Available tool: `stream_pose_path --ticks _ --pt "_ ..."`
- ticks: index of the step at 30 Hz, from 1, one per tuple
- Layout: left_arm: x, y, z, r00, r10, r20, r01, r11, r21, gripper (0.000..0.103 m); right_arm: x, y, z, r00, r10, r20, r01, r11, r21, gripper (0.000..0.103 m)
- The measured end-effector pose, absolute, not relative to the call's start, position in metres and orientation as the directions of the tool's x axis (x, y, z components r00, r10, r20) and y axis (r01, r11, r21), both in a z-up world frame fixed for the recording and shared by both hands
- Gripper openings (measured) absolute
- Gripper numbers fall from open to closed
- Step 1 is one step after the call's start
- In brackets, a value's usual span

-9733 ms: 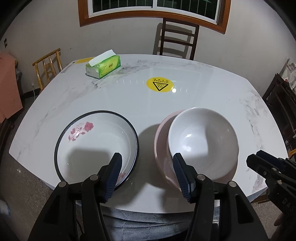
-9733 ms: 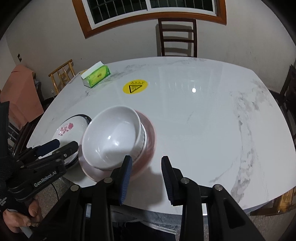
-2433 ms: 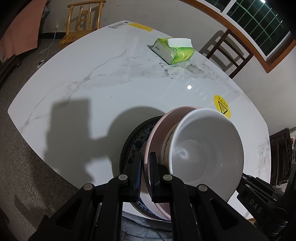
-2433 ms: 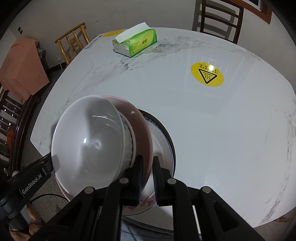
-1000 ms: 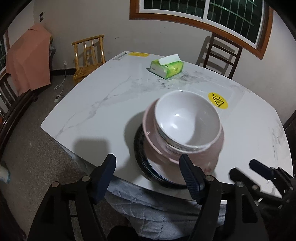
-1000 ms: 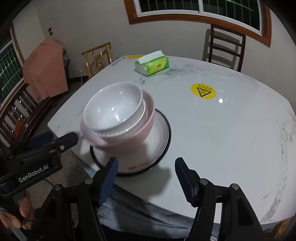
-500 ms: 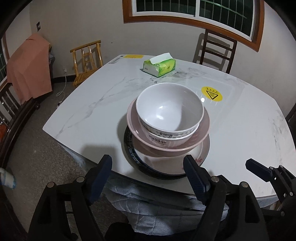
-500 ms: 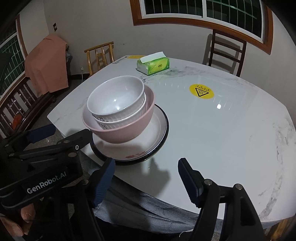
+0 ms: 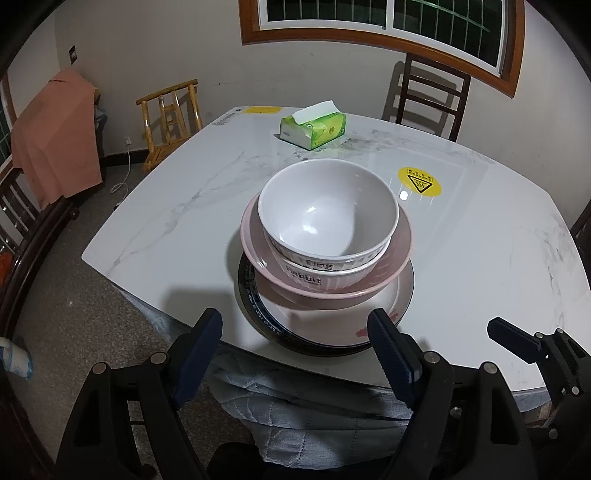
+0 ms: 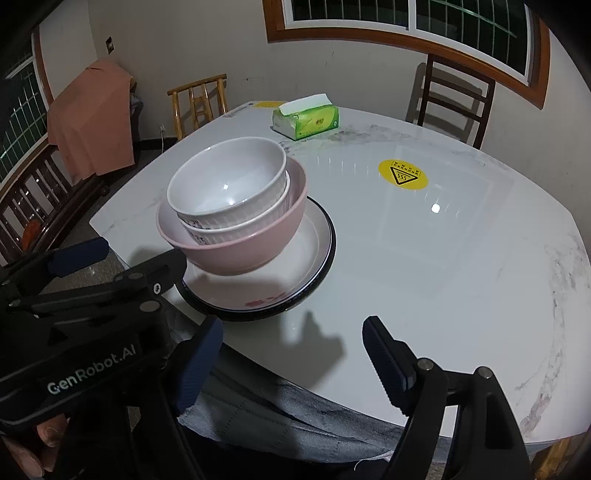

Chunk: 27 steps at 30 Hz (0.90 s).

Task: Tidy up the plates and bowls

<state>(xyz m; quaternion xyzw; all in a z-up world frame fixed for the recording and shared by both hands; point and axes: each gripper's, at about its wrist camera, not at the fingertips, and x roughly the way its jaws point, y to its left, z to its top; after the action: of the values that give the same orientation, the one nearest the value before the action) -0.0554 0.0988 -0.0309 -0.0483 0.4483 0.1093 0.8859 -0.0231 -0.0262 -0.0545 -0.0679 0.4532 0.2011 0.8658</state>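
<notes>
Sitting near the bench (image 9: pixel 480 240) edge, white bowls (image 9: pixel 327 210) in pink bowl (image 9: pixel 400 240) on plate (image 9: pixel 325 325) are risking a knock from both grippers' (image 9: pixel 295 347) (image 10: pixel 291 350) wide-apart, empty fingers.

This is a dining room in a lived-in home. A white marble-look dining table (image 9: pixel 480 236) carries a green tissue box (image 9: pixel 314 129) and a yellow hot-surface sticker (image 9: pixel 419 181), the sort found on tables with a built-in warming plate. A dark wooden dining chair (image 9: pixel 428 96) stands against the plain plastered wall beneath a wood-framed barred window (image 9: pixel 384 18). A small bamboo chair (image 9: pixel 170 118) sits in the corner beside a salmon cloth (image 9: pixel 55 129) draped over furniture, with a cable trailing across the speckled floor.
</notes>
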Motion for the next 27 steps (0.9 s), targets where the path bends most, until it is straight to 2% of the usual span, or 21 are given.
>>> stream_pose_path --ticks 27 --pt "-0.053 0.097 -0.039 0.57 0.145 -0.809 -0.227 0.974 0.014 0.078 -0.016 -0.016 -0.063 0.477 0.279 -0.833 -0.419 0.906 0.064 0.081"
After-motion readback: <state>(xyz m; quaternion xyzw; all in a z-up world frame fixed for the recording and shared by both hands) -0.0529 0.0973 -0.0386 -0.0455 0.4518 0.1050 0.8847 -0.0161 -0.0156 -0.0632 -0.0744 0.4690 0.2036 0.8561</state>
